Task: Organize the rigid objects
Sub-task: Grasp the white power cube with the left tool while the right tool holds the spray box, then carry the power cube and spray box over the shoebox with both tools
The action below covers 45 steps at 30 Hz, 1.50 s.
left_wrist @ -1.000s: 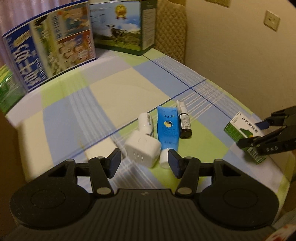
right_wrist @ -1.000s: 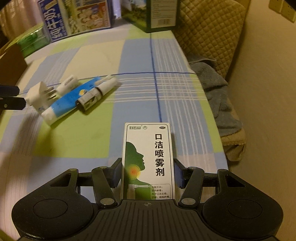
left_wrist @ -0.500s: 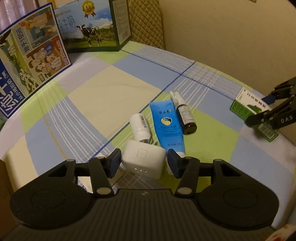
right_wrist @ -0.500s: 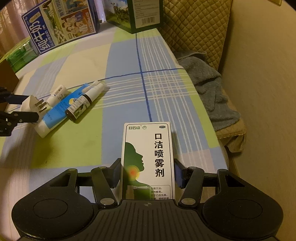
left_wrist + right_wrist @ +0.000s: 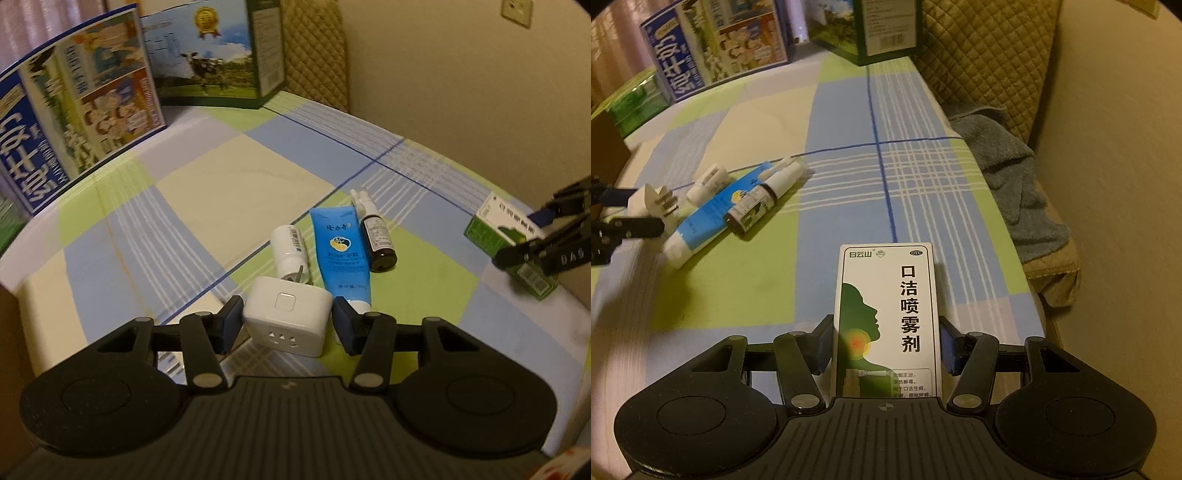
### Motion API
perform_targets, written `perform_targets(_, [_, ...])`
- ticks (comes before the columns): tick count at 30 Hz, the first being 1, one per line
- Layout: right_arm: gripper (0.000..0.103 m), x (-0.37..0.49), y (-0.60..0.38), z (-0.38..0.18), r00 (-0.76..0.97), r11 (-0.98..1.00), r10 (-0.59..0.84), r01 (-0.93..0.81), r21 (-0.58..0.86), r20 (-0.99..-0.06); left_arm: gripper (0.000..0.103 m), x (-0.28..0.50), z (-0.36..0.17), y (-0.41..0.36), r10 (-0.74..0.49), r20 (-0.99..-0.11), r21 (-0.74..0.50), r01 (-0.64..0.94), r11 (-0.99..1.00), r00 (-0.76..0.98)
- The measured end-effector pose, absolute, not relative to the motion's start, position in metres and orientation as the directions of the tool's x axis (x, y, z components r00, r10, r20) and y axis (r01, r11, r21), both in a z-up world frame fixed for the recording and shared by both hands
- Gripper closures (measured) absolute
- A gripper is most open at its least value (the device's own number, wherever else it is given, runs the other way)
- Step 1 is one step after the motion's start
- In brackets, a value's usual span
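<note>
Left gripper (image 5: 286, 325) jaws bracket white cube plug adapter (image 5: 287, 320) – contact unclear; rigid, slick, take flat sides. Right gripper (image 5: 886, 345) clamps light green-white cardboard spray box (image 5: 886, 317), 12 o'clock – crushable.

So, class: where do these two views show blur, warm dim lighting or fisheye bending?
Left wrist view: dim yellowish light, milk cartons smeared, table edge bowed. Right wrist view: spray box sharp, left gripper and nearby cloth blurred.

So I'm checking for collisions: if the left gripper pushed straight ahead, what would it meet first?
Probably the white plug adapter, already between the left gripper and its open fingers. Beyond it lie the small white bottle and blue tube.
</note>
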State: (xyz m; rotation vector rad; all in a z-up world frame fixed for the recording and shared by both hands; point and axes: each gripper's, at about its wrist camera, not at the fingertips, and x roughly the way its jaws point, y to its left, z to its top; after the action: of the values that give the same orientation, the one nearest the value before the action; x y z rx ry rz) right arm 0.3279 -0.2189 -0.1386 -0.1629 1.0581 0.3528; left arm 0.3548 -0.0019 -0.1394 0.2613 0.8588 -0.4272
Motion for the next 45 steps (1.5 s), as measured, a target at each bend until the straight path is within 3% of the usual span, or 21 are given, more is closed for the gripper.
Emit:
perform_targets(16, [0.051, 0.309, -0.180, -0.099, 0.438, 0.863, 0.338, -0.498, 0.088, -0.833, 0.056, 0.298, -0.093, 0.026, -0.195, -0.746, -0.020, 0.271, 0.962, 0.637])
perform_targets(29, [0.051, 0.284, -0.110, -0.054, 0.421, 0.746, 0.479, -0.657, 0.104, -0.770, 0.056, 0.249, -0.037, 0.070, -0.150, -0.673, -0.047, 0.160, 0.986, 0.724])
perform_targets(45, [0.051, 0.236, 0.036, -0.020, 0.247, 0.518, 0.681, -0.828, 0.215, -0.689, 0.056, 0.190, 0.003, 0.177, 0.001, -0.605, -0.047, -0.037, 0.998, 0.796])
